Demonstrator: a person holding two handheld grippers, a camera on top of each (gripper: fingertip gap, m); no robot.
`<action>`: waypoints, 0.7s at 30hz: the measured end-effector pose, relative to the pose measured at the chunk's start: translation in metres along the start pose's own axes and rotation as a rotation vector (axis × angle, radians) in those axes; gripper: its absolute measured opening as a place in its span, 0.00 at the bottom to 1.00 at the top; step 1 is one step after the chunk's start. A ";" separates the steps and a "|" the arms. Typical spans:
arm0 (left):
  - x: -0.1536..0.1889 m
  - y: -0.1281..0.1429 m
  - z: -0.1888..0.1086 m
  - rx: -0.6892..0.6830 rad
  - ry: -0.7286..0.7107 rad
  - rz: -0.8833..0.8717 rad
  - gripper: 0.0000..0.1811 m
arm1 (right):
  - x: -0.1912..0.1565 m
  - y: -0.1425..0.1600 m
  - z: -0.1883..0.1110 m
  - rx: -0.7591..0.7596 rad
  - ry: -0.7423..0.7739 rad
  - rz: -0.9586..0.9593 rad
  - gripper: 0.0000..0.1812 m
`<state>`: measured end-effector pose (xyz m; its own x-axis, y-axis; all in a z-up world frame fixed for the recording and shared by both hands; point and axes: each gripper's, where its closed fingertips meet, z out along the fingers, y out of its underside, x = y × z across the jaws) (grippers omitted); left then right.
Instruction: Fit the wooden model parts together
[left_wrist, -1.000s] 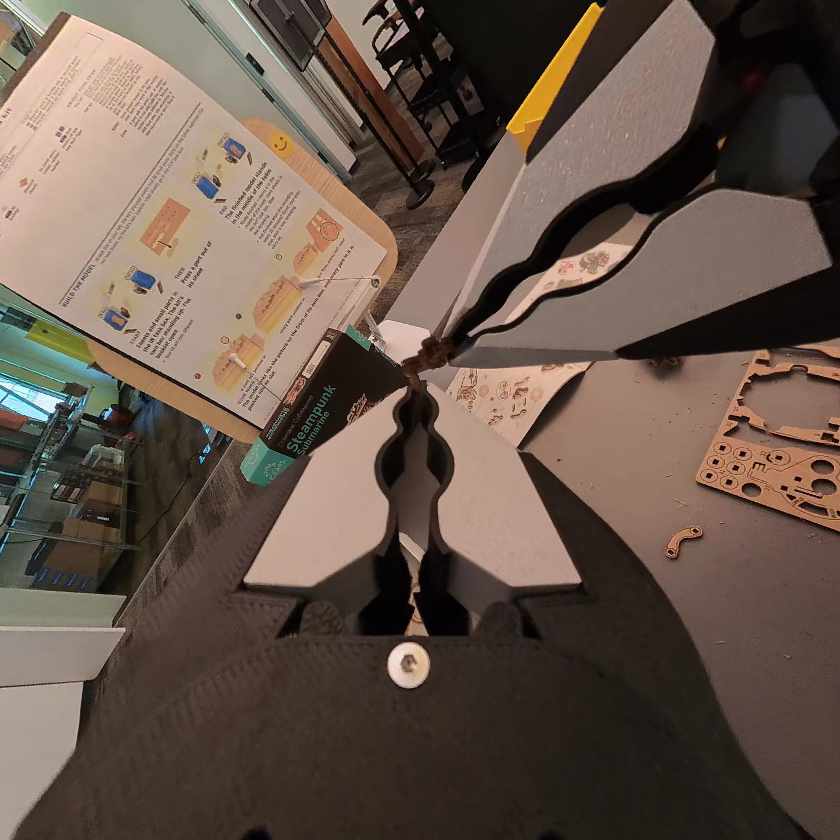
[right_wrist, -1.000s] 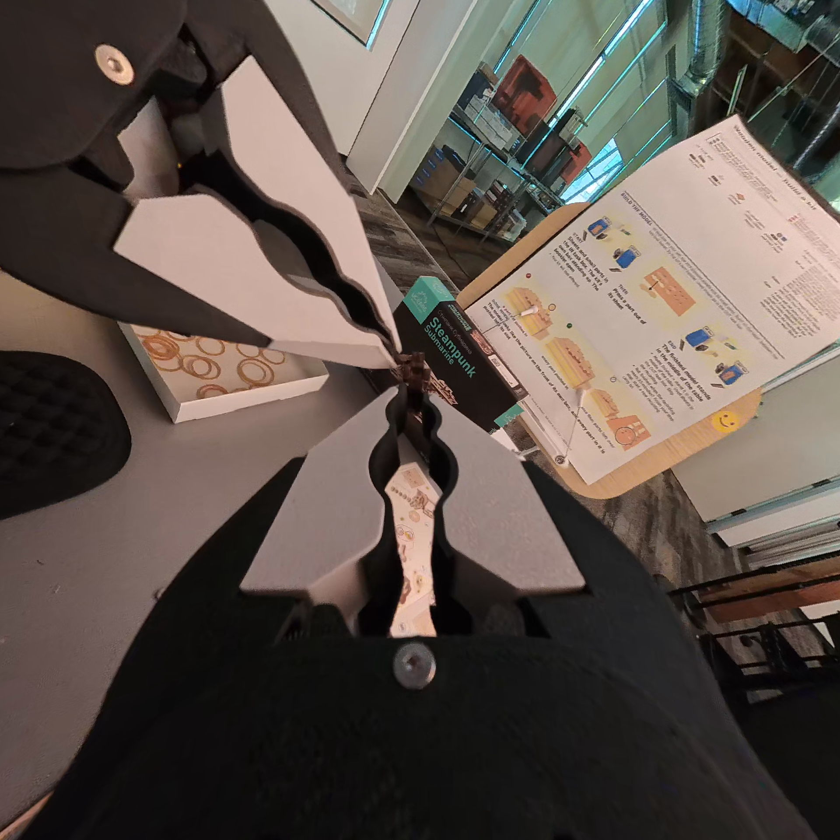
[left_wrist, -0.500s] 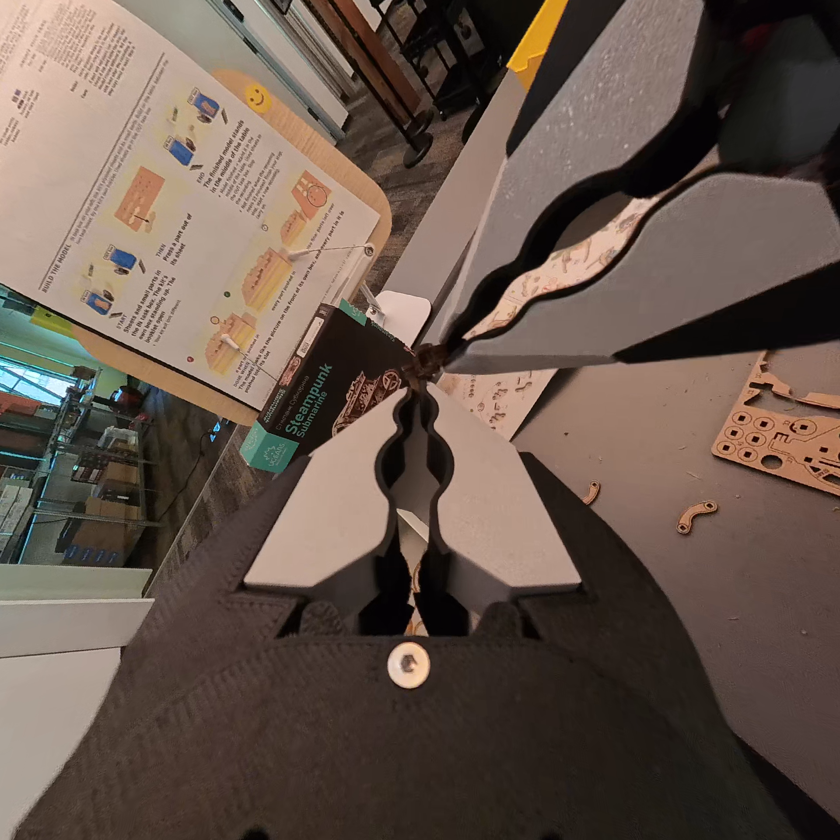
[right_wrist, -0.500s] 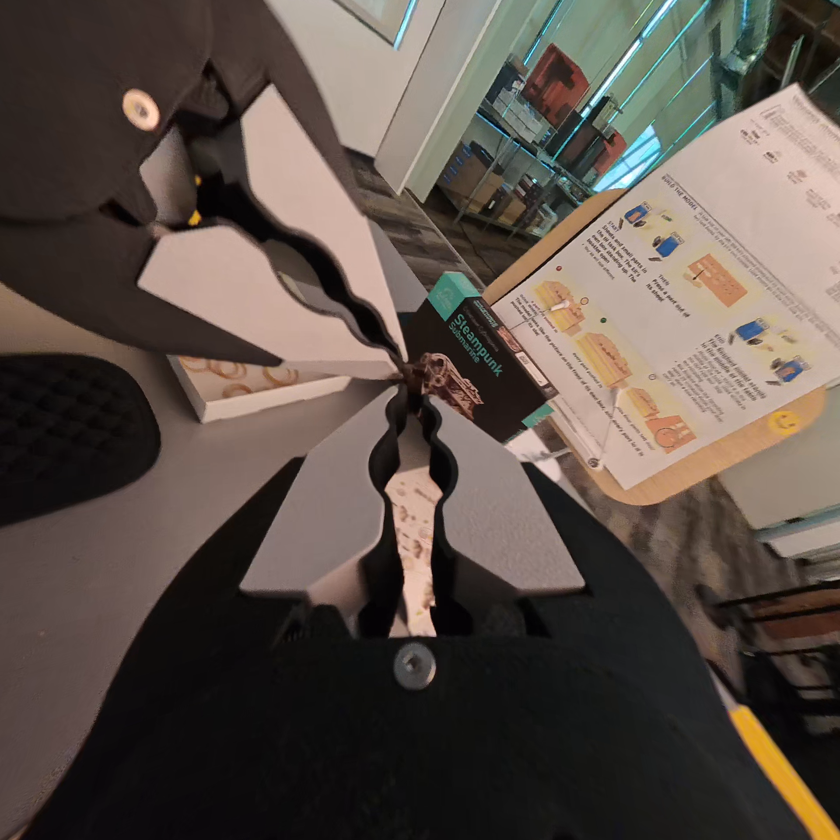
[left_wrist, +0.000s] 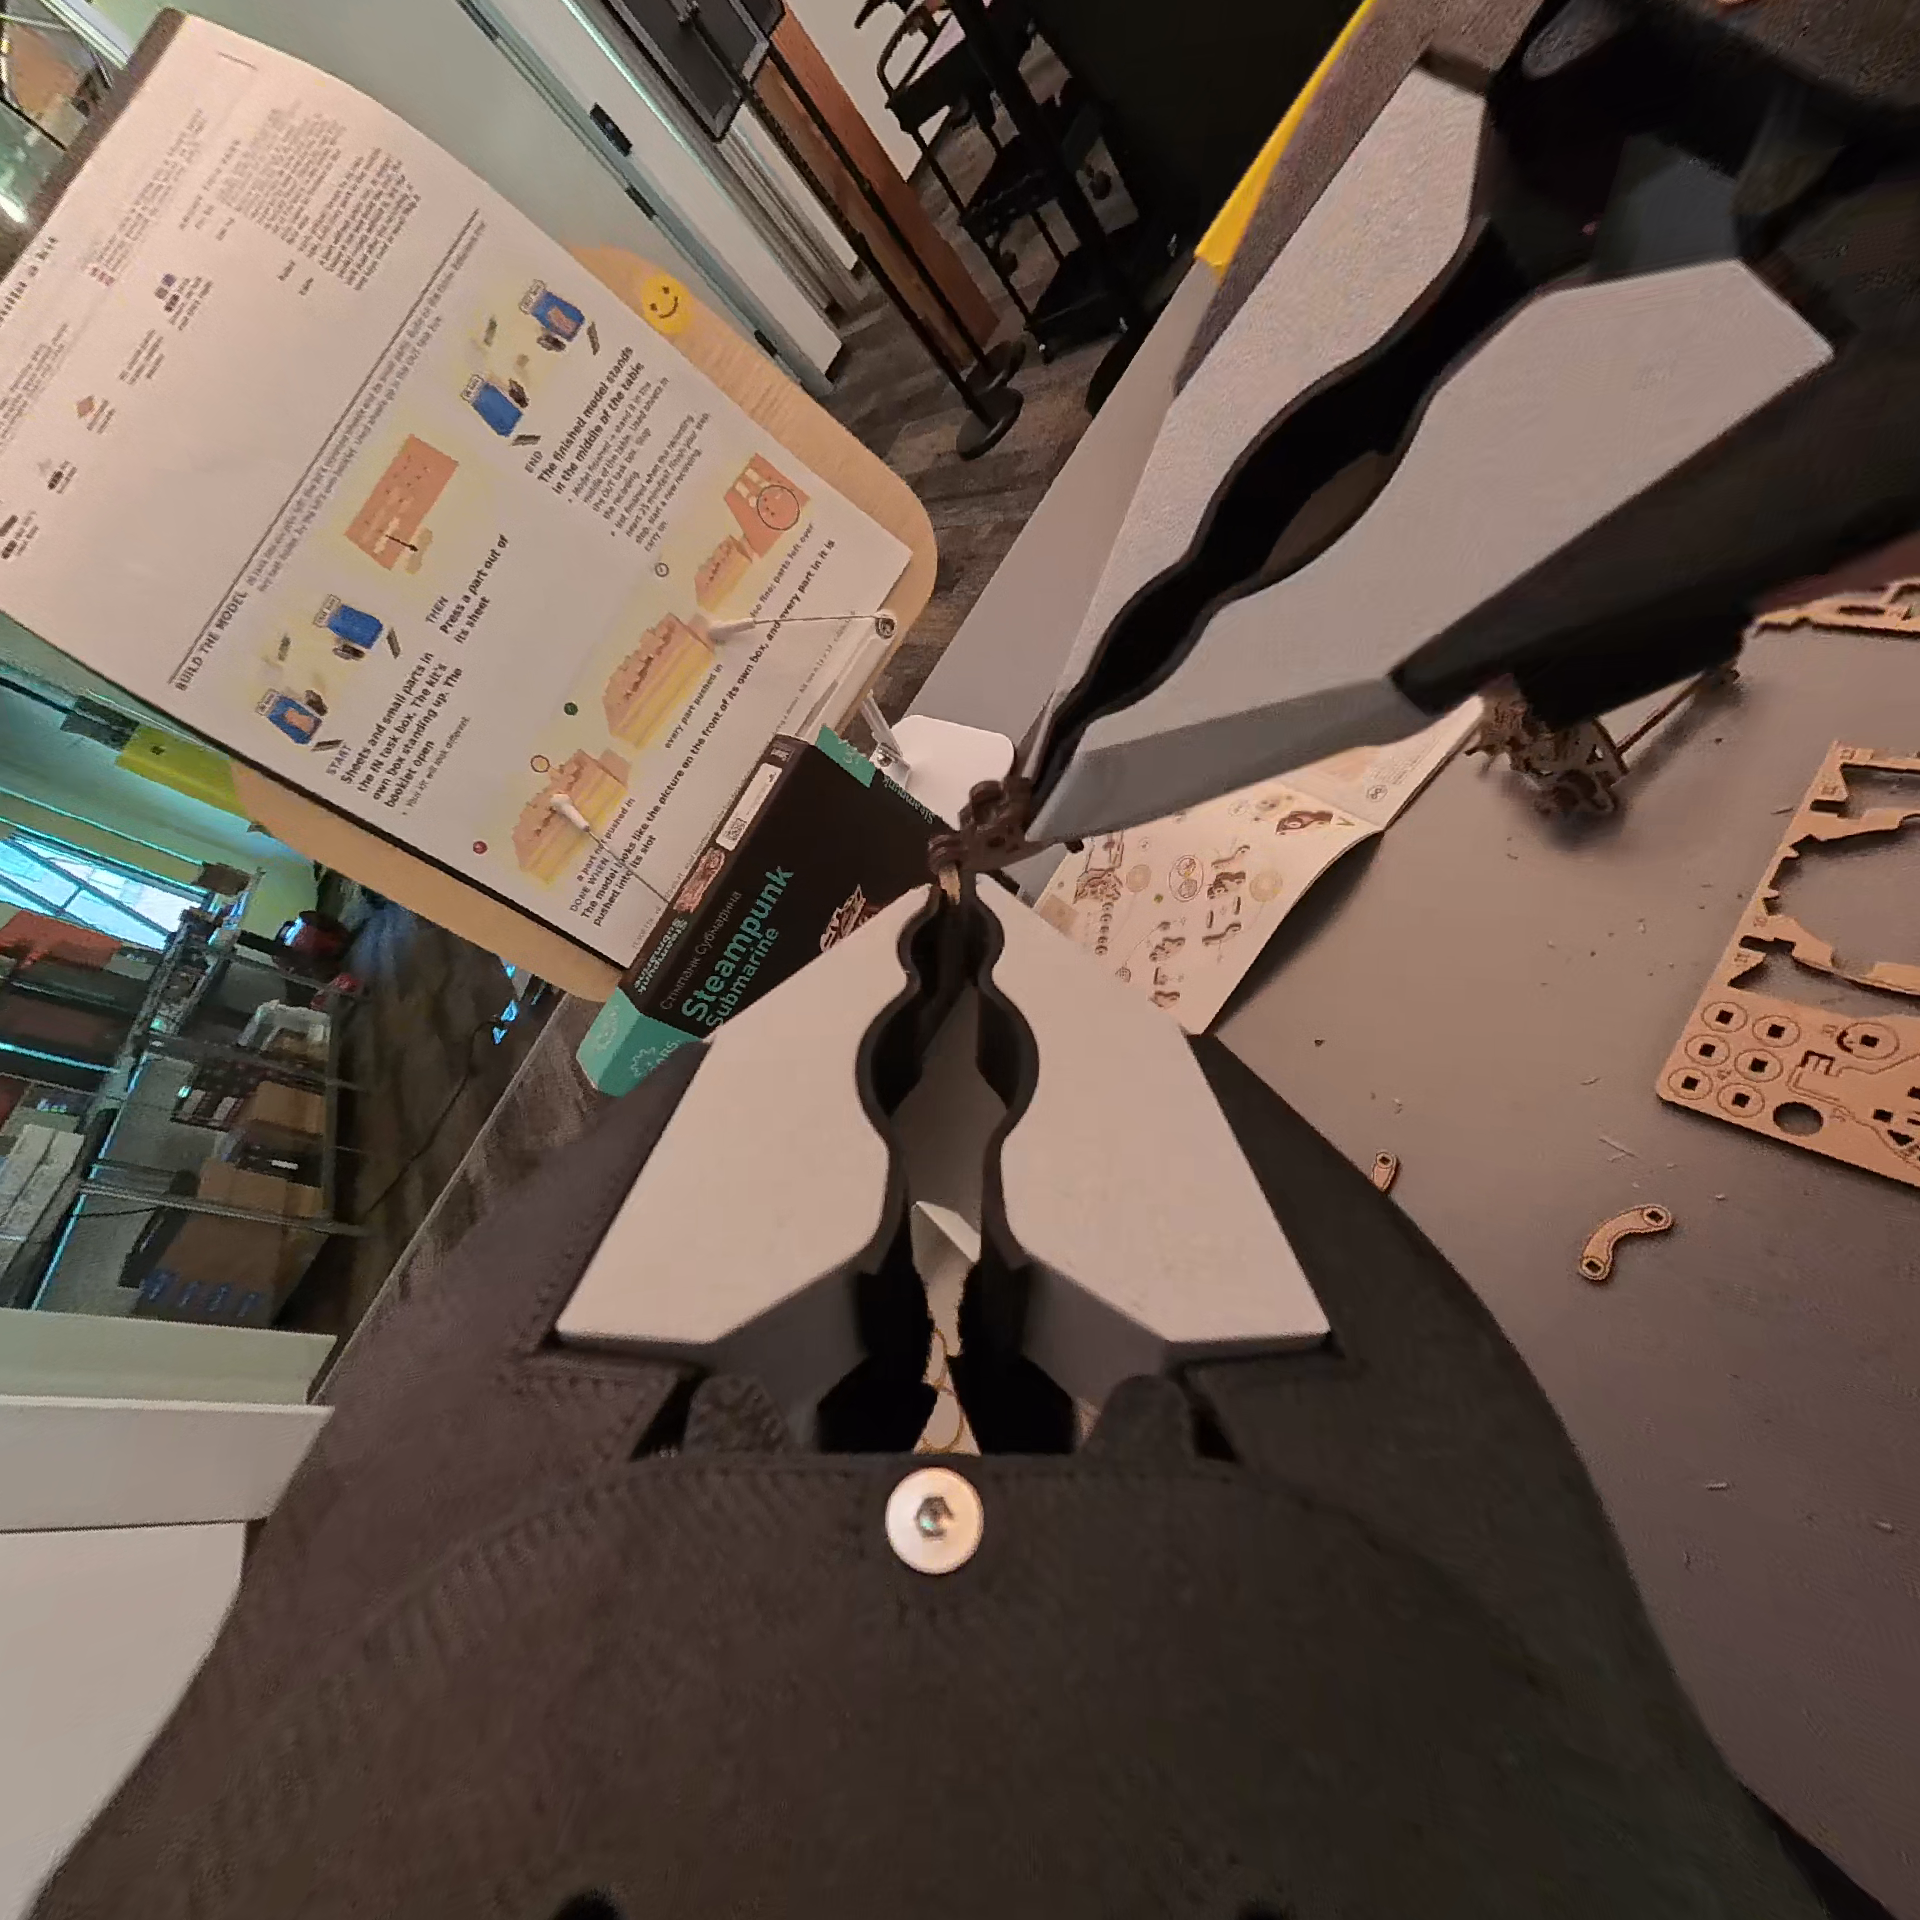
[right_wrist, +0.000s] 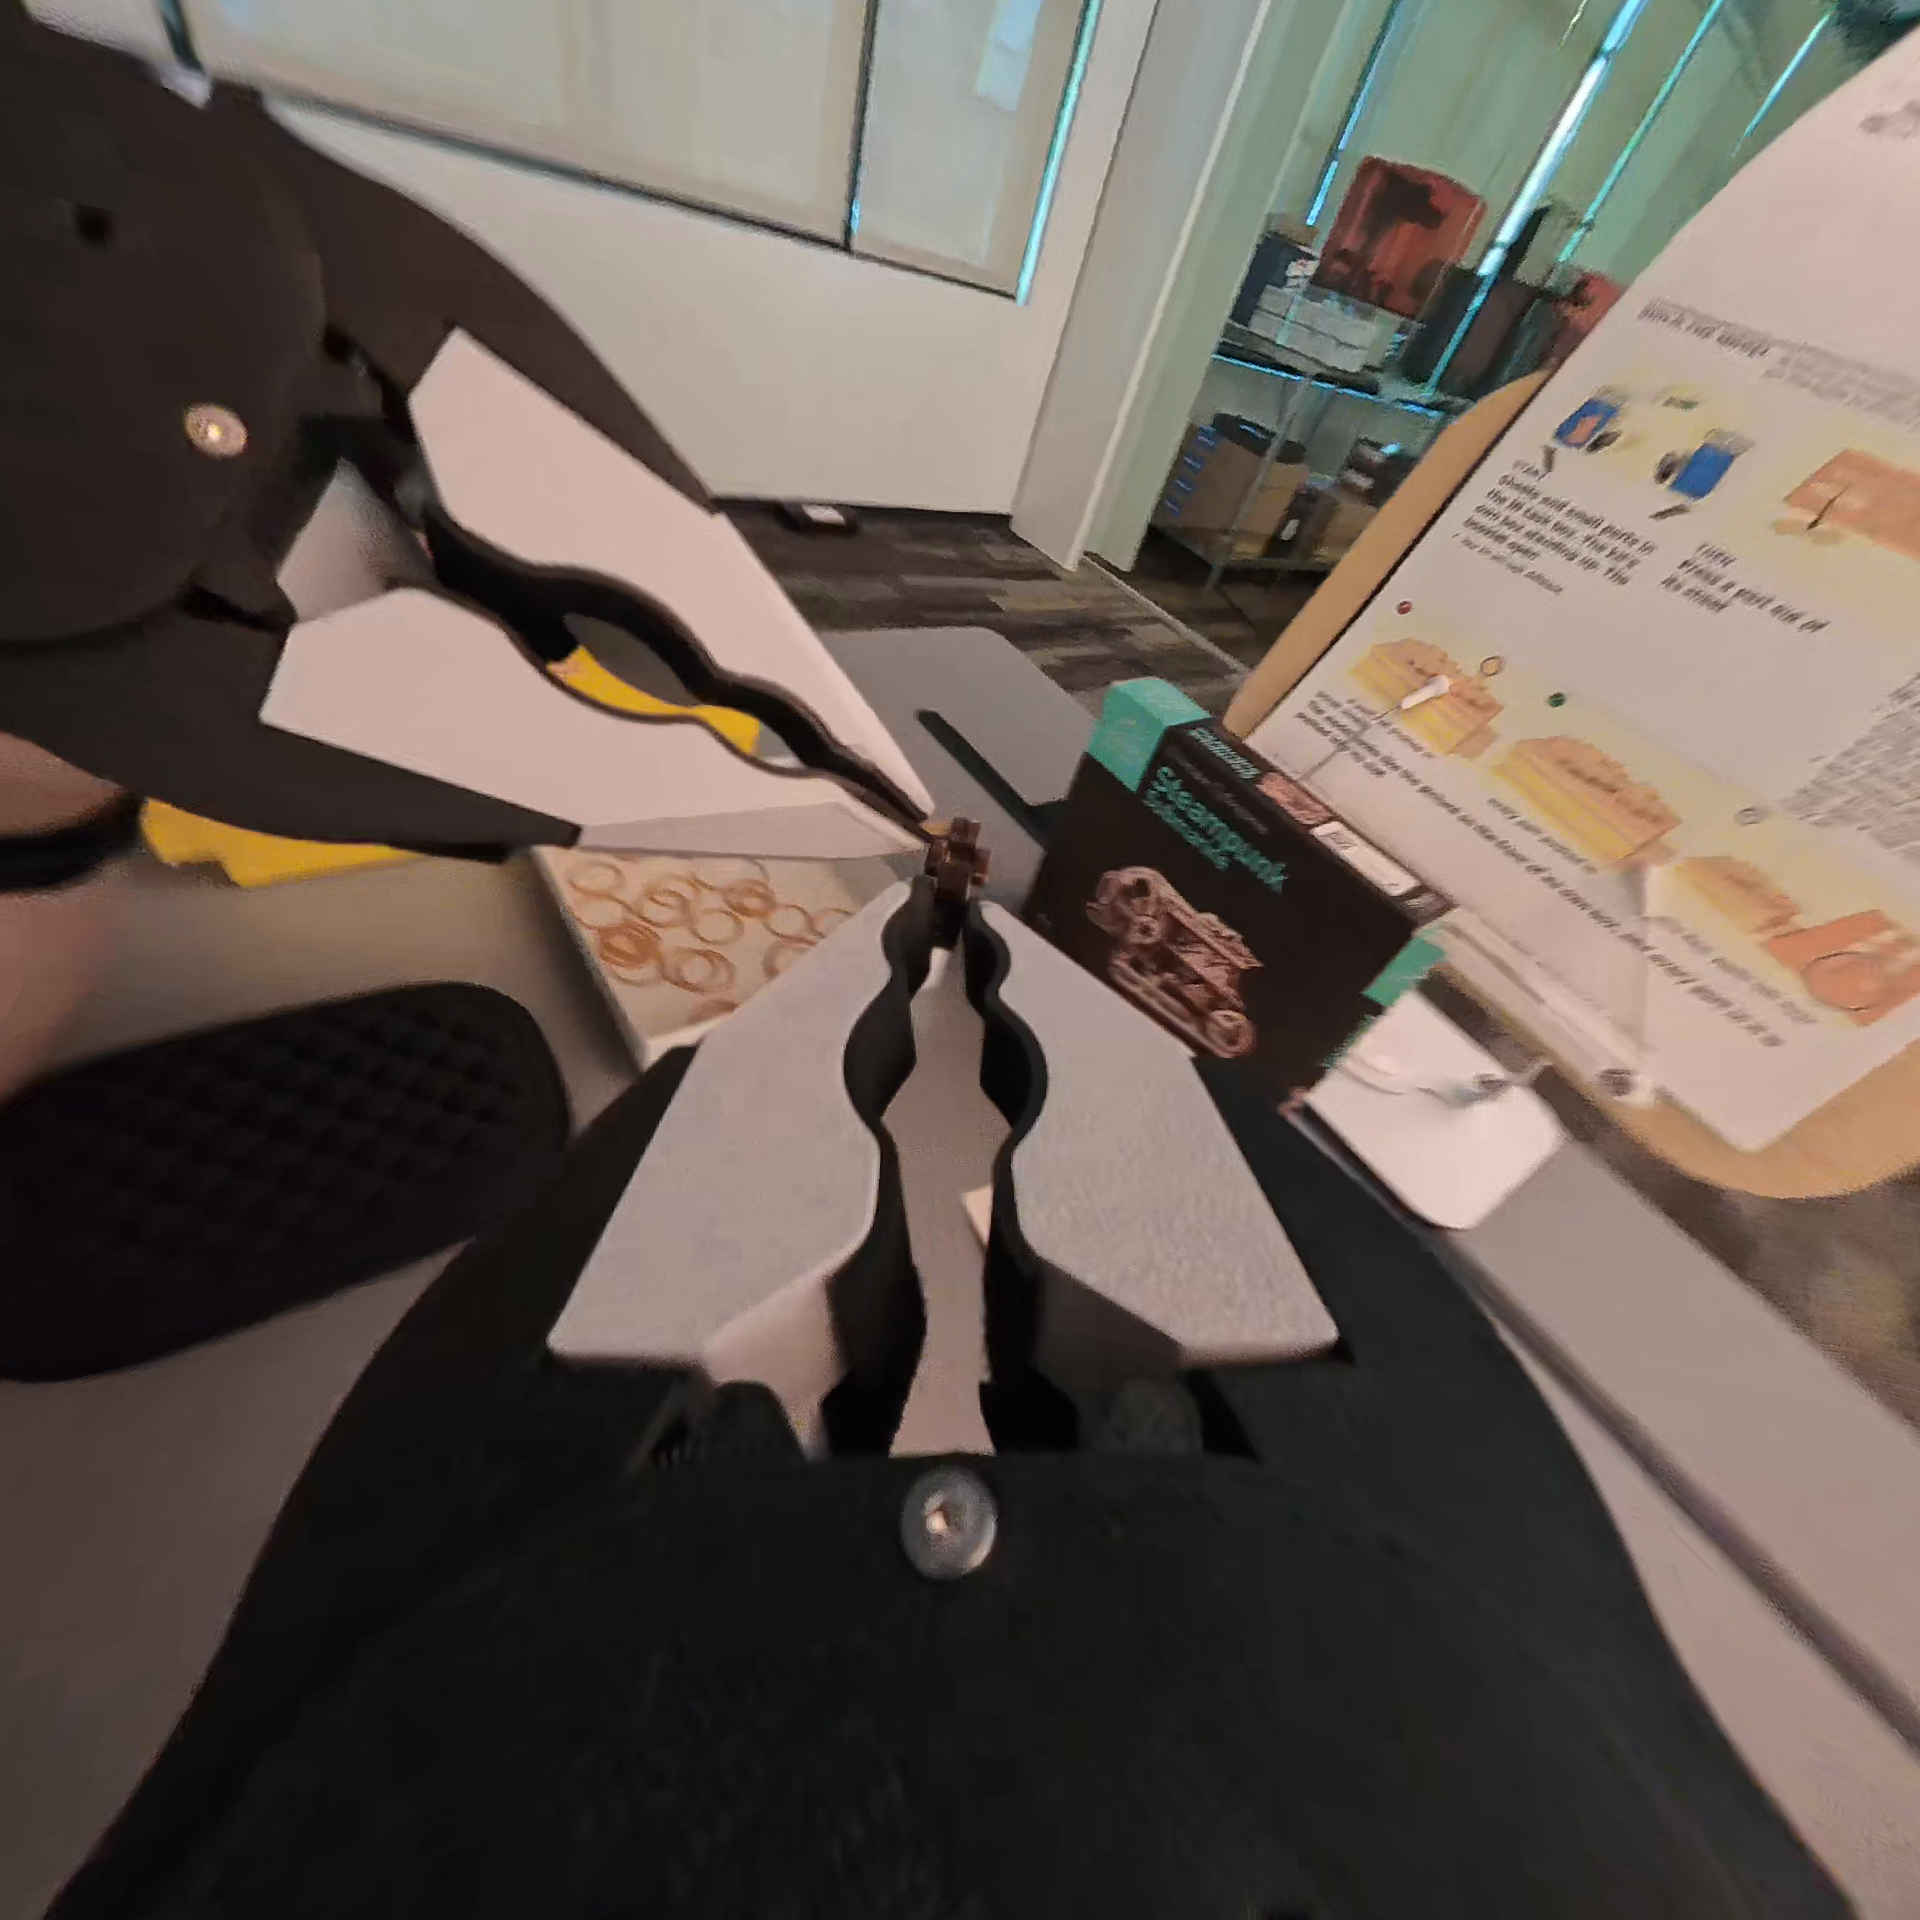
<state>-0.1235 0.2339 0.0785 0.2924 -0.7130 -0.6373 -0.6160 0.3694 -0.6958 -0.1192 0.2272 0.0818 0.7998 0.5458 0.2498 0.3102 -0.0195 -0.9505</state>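
My left gripper is shut on a thin pale wooden pin that sticks out of its tips. My right gripper comes in from the upper right and is shut on a small dark wooden gear. Pin and gear meet tip to tip, held above the grey table. In the right wrist view the right gripper holds the gear, and the left gripper reaches in from the left. How far the pin sits in the gear is hidden.
The dark kit box stands behind the tips, before a propped instruction sheet. On the table are a punched wooden sheet, an open booklet, a part-built model and loose pieces. A white tray of rings and a black pad lie left. My left and right fingertips are right by each other.
Both grippers have stayed shut and tip to tip. The right gripper has swung round and the right wrist view is now blurred. The wooden sheet and booklet show more fully in the left wrist view.
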 end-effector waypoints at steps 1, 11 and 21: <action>-0.001 -0.001 -0.001 0.005 -0.003 -0.006 0.00 | 0.000 -0.001 0.001 0.019 -0.033 0.060 0.02; -0.007 -0.003 -0.002 0.042 0.000 -0.085 0.04 | -0.005 0.004 0.010 0.126 -0.380 0.625 0.01; -0.030 -0.017 -0.039 0.242 0.186 -0.396 0.12 | -0.011 -0.005 0.005 0.206 -0.642 0.864 0.01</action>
<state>-0.1503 0.2264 0.1220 0.3204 -0.9125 -0.2543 -0.2902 0.1610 -0.9433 -0.1317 0.2253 0.0831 0.2711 0.7510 -0.6021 -0.3665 -0.4979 -0.7860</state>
